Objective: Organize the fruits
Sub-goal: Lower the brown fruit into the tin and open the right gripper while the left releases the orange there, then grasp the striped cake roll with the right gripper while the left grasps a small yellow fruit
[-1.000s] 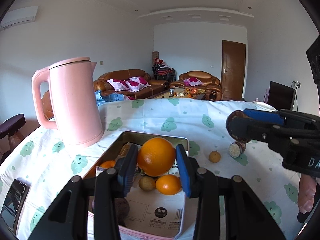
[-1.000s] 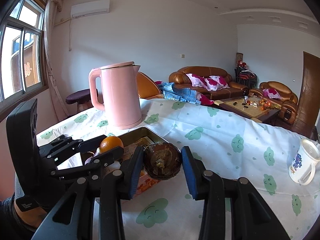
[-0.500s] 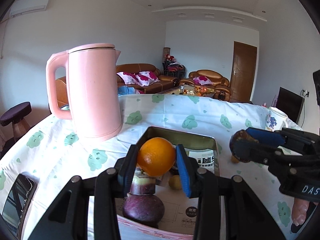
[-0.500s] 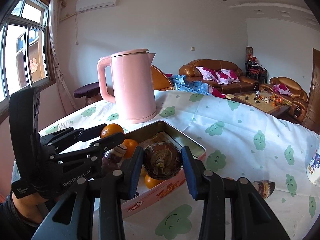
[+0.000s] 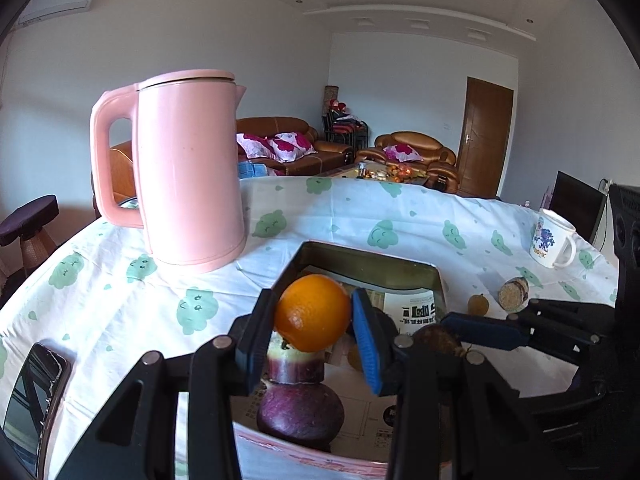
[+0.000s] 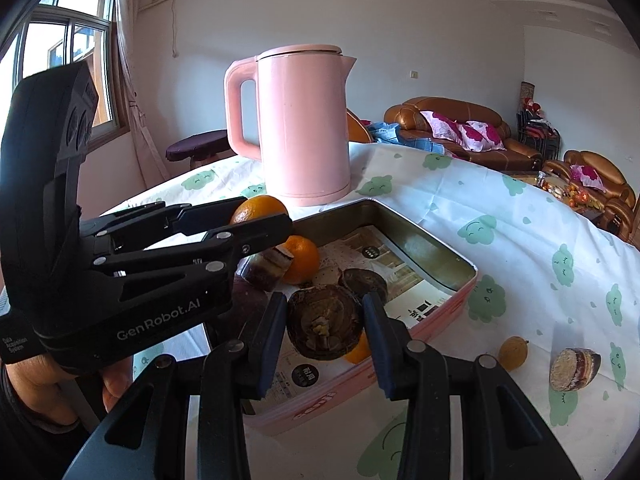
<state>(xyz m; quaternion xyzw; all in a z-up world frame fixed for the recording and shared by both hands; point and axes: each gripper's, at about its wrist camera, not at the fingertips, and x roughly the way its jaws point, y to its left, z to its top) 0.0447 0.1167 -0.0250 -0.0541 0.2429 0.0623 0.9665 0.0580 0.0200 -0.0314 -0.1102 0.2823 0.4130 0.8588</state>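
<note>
Holding an orange in our left gripper, we hover over the tin. Our right gripper has its jaws clenched on a brown fruit.

bright daylight enters through the window at left. both views are sharp. fisheye bending and dark vignetting mark the edges.
</note>
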